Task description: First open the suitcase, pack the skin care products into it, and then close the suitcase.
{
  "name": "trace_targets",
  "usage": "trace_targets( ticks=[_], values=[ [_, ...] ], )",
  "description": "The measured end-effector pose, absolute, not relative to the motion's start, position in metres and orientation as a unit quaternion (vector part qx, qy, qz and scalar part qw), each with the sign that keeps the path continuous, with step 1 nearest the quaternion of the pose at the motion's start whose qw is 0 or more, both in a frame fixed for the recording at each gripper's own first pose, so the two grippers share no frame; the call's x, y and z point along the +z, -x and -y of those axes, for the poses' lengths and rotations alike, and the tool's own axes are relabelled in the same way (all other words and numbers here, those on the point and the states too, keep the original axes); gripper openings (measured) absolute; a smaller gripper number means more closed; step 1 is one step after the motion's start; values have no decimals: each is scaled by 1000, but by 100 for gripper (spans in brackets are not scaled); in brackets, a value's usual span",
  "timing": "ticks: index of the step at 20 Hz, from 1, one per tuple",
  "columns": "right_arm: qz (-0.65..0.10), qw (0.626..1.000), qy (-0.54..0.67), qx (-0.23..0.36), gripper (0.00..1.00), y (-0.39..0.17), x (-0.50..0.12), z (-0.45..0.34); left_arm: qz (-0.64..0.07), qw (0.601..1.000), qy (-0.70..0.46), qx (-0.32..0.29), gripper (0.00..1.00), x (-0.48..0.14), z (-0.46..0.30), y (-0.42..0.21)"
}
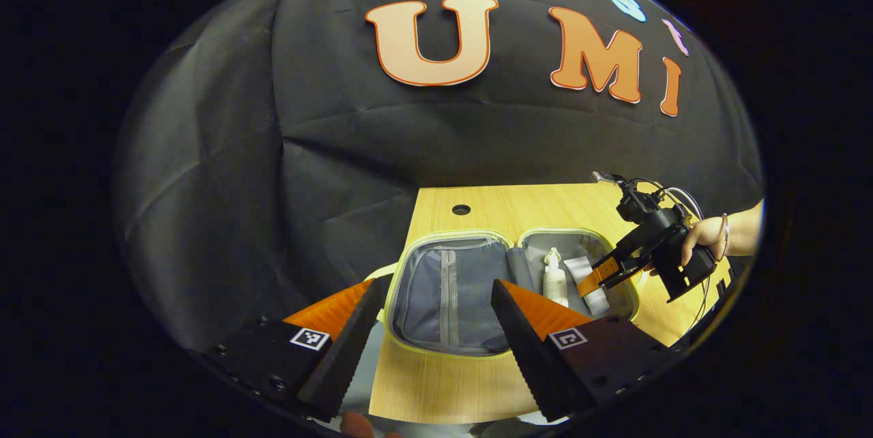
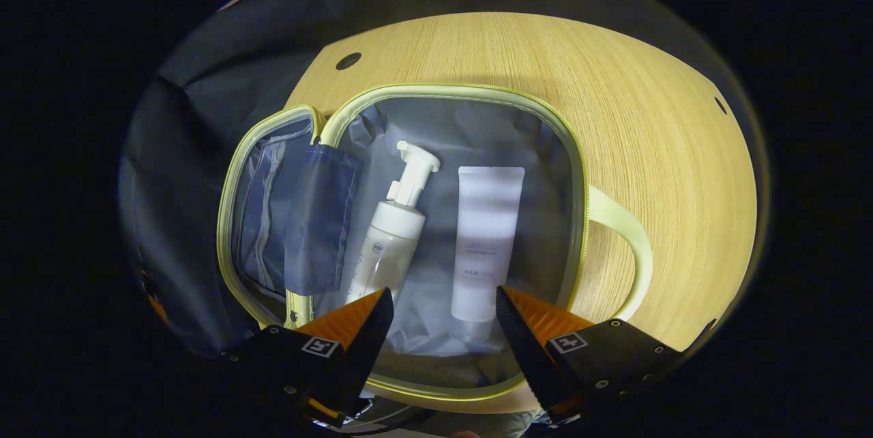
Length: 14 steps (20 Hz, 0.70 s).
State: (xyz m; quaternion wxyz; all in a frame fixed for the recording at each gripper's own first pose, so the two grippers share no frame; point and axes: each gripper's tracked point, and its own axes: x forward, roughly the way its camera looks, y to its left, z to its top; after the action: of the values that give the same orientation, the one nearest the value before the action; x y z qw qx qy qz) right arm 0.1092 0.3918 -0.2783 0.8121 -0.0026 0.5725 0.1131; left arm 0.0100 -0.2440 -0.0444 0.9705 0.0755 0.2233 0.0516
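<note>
We are seeing the right gripper's fingers (image 2: 525, 329) covering the tube's cap end (image 2: 472, 329) and the pump bottle's base (image 2: 365, 288), and the suitcase's near rim (image 2: 436, 390).

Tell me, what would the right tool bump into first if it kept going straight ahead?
Probably the white tube lying in the open suitcase, beside the pump bottle. The right tool is open and points down at it; depth is hard to judge.

The left gripper (image 1: 436, 329) hangs with fingers apart over the near edge of the open suitcase (image 1: 447, 295) on the wooden table (image 1: 518, 206). A pump bottle (image 1: 554, 278) and tube (image 1: 592, 288) lie inside, under the right gripper (image 1: 603, 274), held by a hand (image 1: 702, 237).
</note>
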Motion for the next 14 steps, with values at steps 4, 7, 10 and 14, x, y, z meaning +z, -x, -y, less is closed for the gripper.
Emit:
trace_targets(
  ticks=[4,7,10,14],
  values=[
    [-532,837,-18,130,96,-110,-248,-408,-220,971,-69,67,100,-46,222,-2],
    [-480,864,-42,144,96,-111,-207,-423,-219,970,-71,81,100,-44,192,0],
    [-437,887,-55,141,96,-105,-172,-426,-216,968,-76,101,100,-45,145,-10],
    [-417,899,-56,124,95,-93,-152,-414,-217,969,-40,113,100,-55,88,-29]
  ],
)
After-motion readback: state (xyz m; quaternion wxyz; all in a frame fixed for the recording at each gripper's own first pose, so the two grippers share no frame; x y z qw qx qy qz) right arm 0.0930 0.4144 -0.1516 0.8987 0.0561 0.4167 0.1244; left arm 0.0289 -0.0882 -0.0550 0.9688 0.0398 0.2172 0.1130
